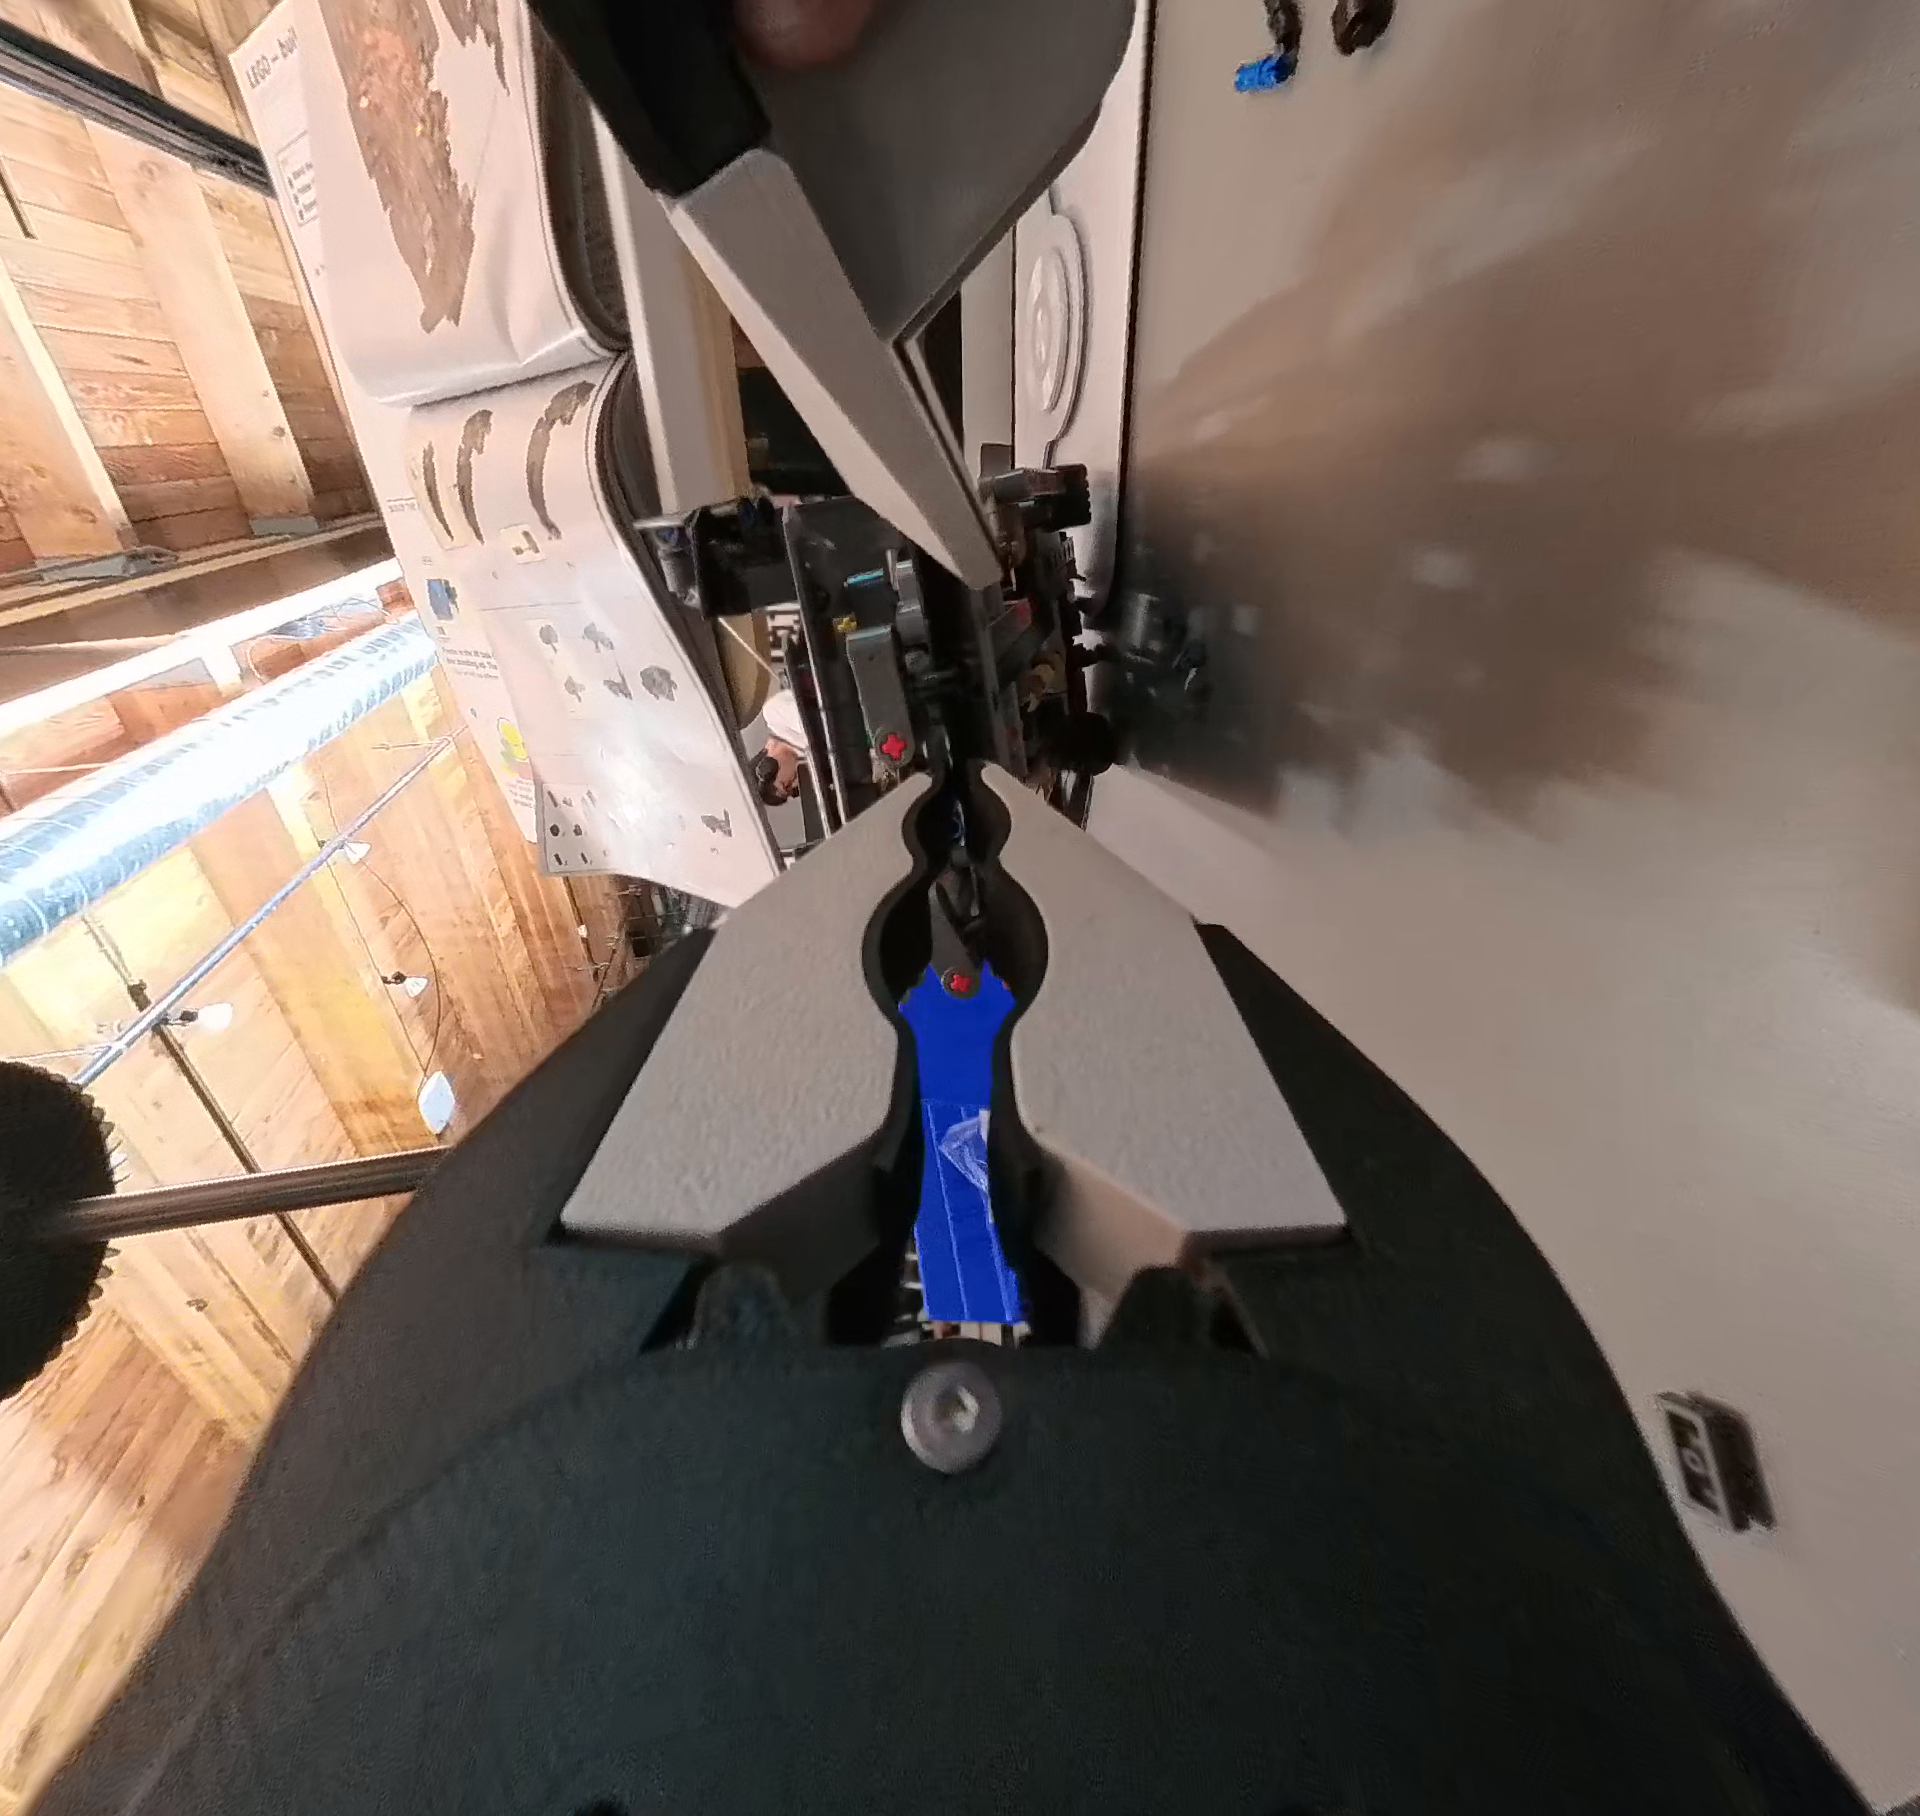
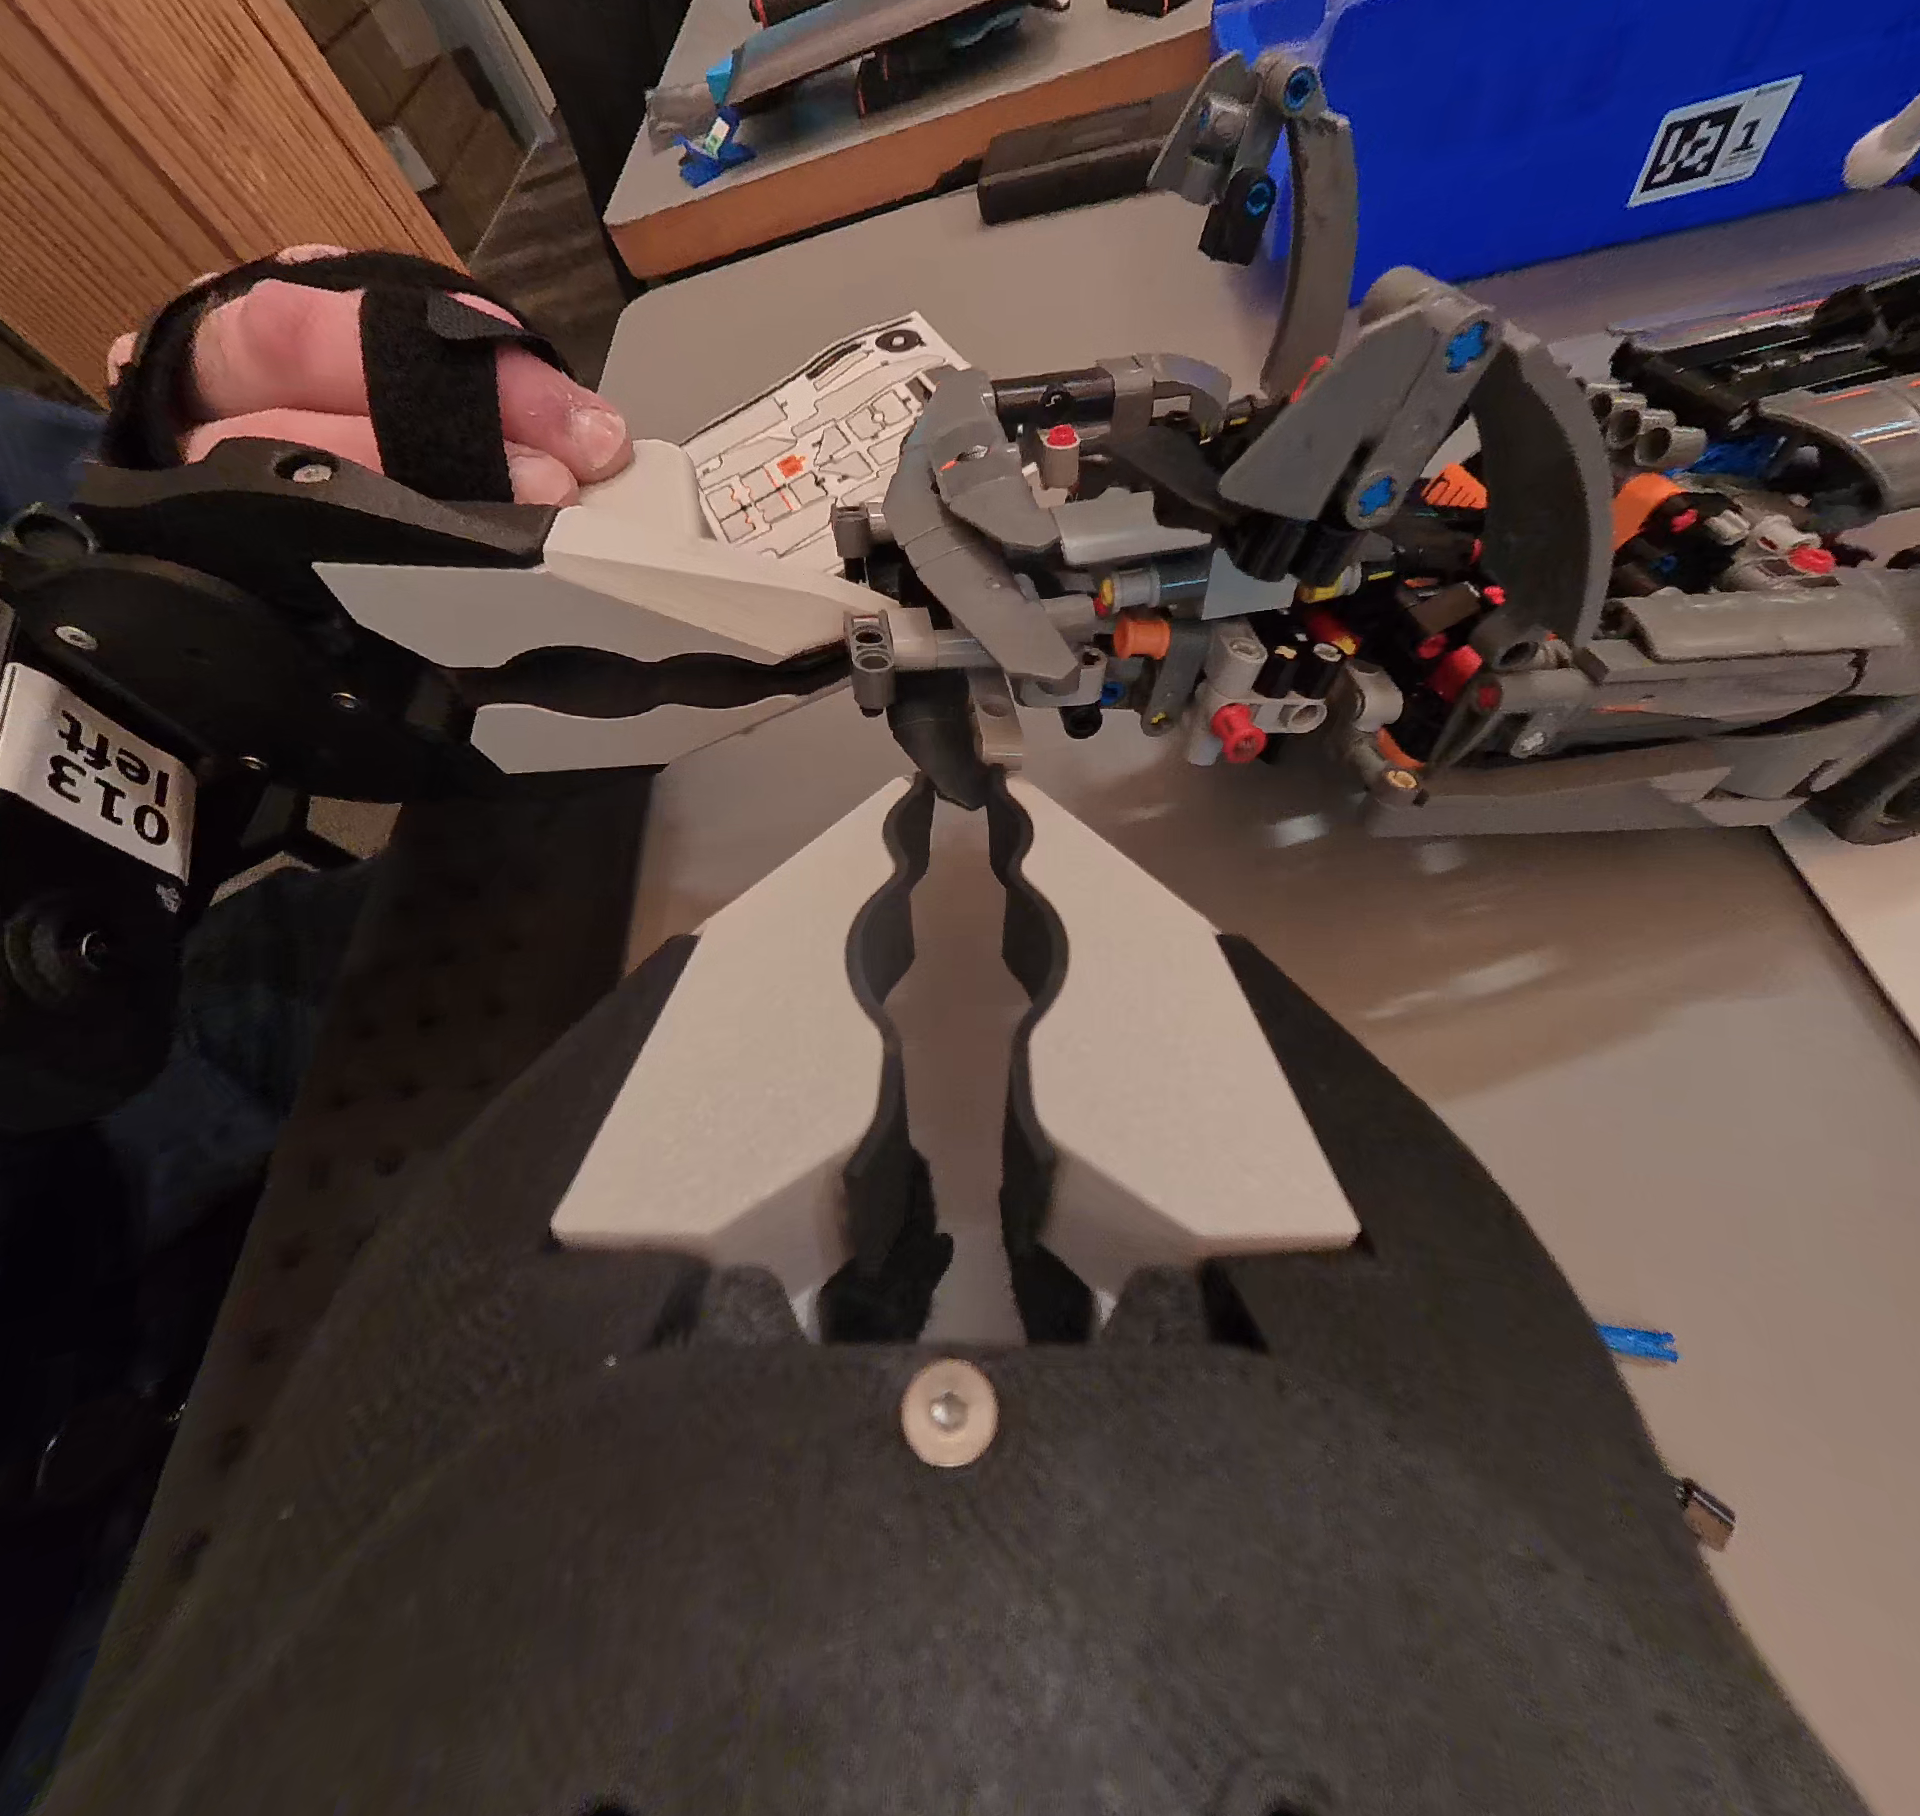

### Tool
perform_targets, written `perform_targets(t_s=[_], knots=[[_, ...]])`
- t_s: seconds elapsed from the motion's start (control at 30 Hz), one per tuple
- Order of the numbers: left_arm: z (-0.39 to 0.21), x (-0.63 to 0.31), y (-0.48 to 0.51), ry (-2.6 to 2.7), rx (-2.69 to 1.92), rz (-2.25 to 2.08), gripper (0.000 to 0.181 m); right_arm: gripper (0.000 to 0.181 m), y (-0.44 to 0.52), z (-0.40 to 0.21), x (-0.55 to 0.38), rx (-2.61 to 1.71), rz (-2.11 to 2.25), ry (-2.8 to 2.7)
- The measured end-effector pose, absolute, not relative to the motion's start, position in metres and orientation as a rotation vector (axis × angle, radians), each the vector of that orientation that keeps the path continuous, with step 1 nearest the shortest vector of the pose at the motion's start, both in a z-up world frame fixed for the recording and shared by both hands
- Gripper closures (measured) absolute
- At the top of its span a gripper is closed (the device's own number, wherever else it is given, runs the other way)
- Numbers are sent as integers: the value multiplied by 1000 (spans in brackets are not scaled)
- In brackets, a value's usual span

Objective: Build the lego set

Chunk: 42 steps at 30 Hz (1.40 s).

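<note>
Above the desk [image 2: 1351, 1039], left tongs [image 2: 831, 660] clench the lego car's [image 2: 1299, 623] front end; right tongs [image 2: 951, 795] below grasp a dark piece [image 2: 935, 748].

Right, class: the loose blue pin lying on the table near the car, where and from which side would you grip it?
Grip the blue pin across its middle, coming straight down from above. It lies flat on the table, nothing crowding it, so the gripper can probably straddle its narrow shaft.
</note>
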<state>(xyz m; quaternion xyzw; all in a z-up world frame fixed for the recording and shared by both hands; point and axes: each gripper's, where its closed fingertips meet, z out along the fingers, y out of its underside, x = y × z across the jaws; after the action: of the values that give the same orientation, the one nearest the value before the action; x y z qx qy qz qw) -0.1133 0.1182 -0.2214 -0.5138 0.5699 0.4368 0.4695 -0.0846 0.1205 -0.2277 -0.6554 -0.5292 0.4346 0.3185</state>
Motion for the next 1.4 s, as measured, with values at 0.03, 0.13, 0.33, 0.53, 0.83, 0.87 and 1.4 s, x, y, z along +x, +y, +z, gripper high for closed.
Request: perform_targets(t_s=[0.03, 0.13, 0.33, 0.53, 0.83, 0.87, 1.4], knots=[[-221, -115, 118, 1389, -1270, 1065, 181, 172, 121, -225, -85, -1713, 1145, -1382], [-218, -118, 117, 1376, -1275, 1050, 181, 166, 124, -214, -79, -1688, 1173, -1343], [-201, -131, 112, 1287, -1306, 940, 181, 161, 134, -209, -58, -1718, 1156, -1299], [-196, -146, 109, 1216, -1343, 848, 181, 162, 135, -207, -47, -1730, 1122, -1307], [-188, -168, 114, 1110, -1352, 791, 181, 165, 145, -210, -32, -1772, 1090, -1279], [-187, -171, 114, 1097, -1354, 783, 181, 165, 145, -210, -32, -1774, 1093, -1278], [-176, -219, 124, 876, -1426, 598, 181, 165, 138, -209, -38, -1786, 1120, -1278]])
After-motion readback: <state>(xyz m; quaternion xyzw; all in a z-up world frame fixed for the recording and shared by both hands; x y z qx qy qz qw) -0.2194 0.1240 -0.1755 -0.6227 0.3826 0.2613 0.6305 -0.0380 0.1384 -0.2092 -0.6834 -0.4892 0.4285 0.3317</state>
